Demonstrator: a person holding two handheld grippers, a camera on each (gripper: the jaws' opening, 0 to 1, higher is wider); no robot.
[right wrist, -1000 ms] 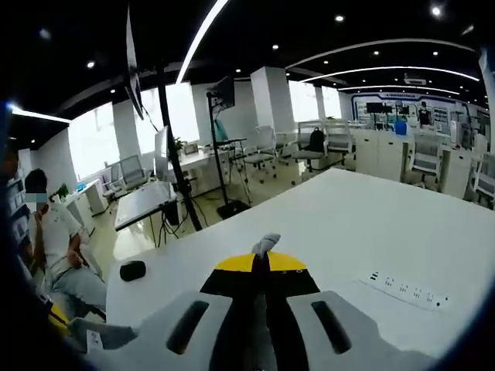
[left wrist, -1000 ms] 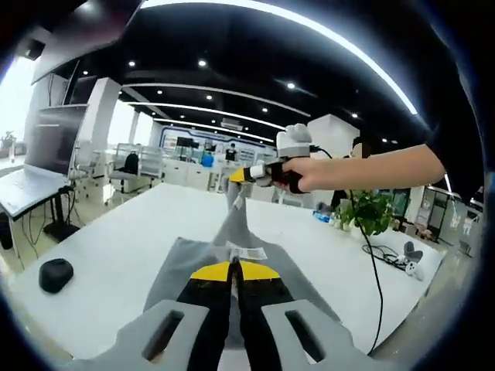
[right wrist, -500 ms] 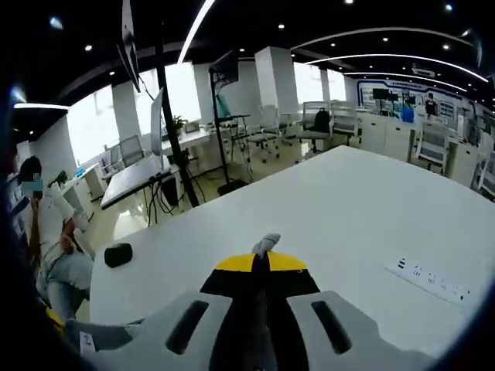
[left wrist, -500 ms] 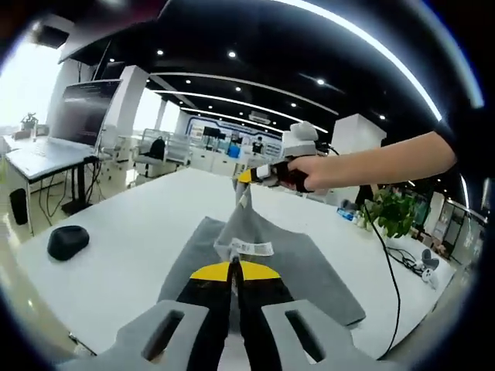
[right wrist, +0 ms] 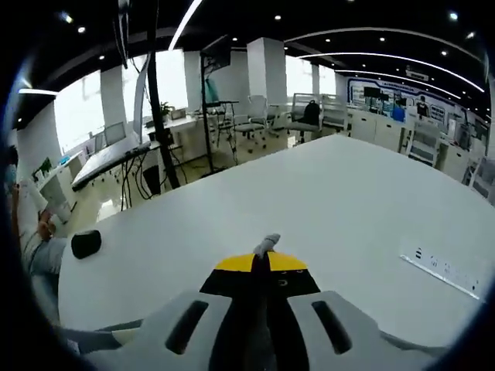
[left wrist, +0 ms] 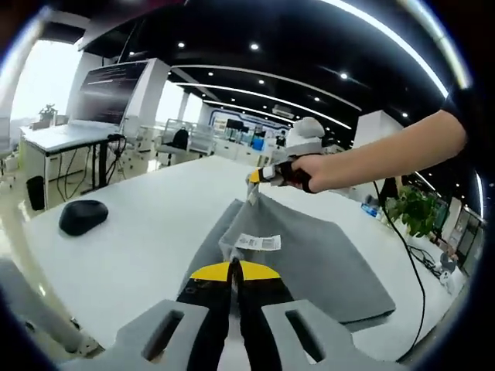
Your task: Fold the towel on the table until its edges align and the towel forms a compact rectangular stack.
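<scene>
A: Start with the big things. What carries it all?

B: A white table [left wrist: 147, 224]. The grey towel [left wrist: 309, 255] lies spread over its middle, reaching toward the near edge, and the side facing the left gripper view's camera is raised off the surface.

A: And the tools?

B: The left gripper [left wrist: 234, 272] has its jaws pressed together on the towel's near corner, the one with the white label [left wrist: 257, 242]. The right gripper [left wrist: 255, 177], held in a hand [left wrist: 309, 171], pinches the neighbouring corner above the towel. In the right gripper view, that gripper [right wrist: 261, 263] has a grey tuft of cloth [right wrist: 267, 244] poking out from its closed jaws.

A: What's different from a second ago?

B: Then the cloth hung steeply from the right gripper, bunched into a narrow peak. Now both tools sit lower and the towel has flattened out, with far more of it resting on the table. The black mouse [left wrist: 83, 217] near the table's left edge looks nearer, but I'd put that down to the camera moving.

A: Meaning for the fold?

B: I'd judge the held edge is being carried across to lay over the opposite one. The fold isn't finished; edges aren't yet matched.
</scene>
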